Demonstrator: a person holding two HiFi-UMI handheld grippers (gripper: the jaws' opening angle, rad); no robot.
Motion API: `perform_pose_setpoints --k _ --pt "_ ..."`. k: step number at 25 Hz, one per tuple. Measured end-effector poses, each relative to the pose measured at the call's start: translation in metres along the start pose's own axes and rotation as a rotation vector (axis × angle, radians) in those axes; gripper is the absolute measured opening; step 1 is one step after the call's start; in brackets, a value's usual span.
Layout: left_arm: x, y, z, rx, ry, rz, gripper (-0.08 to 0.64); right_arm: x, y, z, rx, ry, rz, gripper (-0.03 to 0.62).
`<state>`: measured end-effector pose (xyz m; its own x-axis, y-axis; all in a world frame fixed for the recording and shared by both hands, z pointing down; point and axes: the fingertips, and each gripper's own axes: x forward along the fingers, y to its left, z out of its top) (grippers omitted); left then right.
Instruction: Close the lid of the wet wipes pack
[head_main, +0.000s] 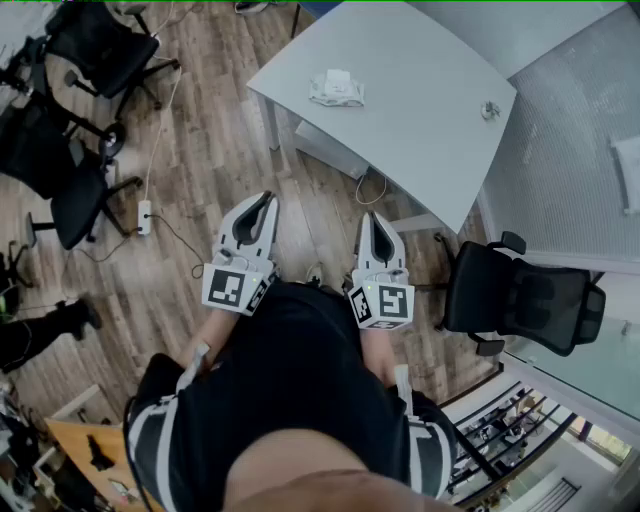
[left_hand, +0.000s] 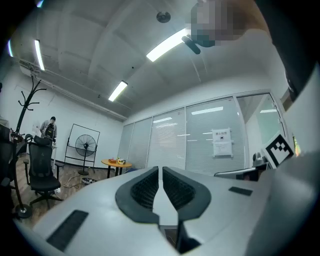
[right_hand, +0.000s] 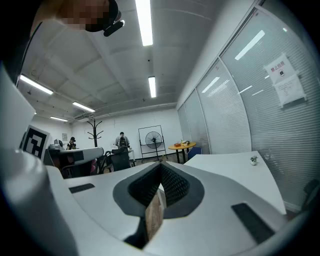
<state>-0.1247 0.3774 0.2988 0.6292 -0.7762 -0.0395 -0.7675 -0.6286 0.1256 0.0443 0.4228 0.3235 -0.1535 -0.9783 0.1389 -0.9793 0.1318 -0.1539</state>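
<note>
The wet wipes pack (head_main: 337, 88) lies on the white table (head_main: 420, 100), near its far left part; its lid looks raised, though it is too small to be sure. Both grippers hang close to the person's body above the wooden floor, well short of the table. My left gripper (head_main: 267, 200) has its tips together with nothing between them, as the left gripper view (left_hand: 160, 169) confirms. My right gripper (head_main: 372, 216) is shut and empty too (right_hand: 161, 165). Neither gripper view shows the pack.
A small object (head_main: 489, 110) sits near the table's right edge (right_hand: 254, 160). A black office chair (head_main: 530, 300) stands to the right, more chairs (head_main: 80, 190) at left. A power strip (head_main: 144, 216) and cables lie on the floor. A round yellow table (left_hand: 116, 162) and fan (left_hand: 86, 146) stand far off.
</note>
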Motion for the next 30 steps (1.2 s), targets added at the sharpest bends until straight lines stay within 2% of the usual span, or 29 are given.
perform_pose_setpoints --k 16,17,19,30 --pt "-0.003 0.017 -0.001 -0.012 0.013 -0.009 0.043 0.009 0.015 0.005 0.005 -0.023 -0.014 0.023" --pt "-0.003 0.019 -0.002 -0.014 0.015 -0.009 0.043 0.011 0.015 0.004 0.005 -0.022 -0.016 0.043" --pt "-0.005 0.023 -0.003 -0.018 0.019 -0.010 0.043 0.014 0.019 0.000 0.009 -0.011 -0.014 0.155" --pt "-0.023 0.065 -0.010 -0.041 0.044 -0.037 0.044 0.035 0.053 -0.011 0.018 0.001 -0.058 0.163"
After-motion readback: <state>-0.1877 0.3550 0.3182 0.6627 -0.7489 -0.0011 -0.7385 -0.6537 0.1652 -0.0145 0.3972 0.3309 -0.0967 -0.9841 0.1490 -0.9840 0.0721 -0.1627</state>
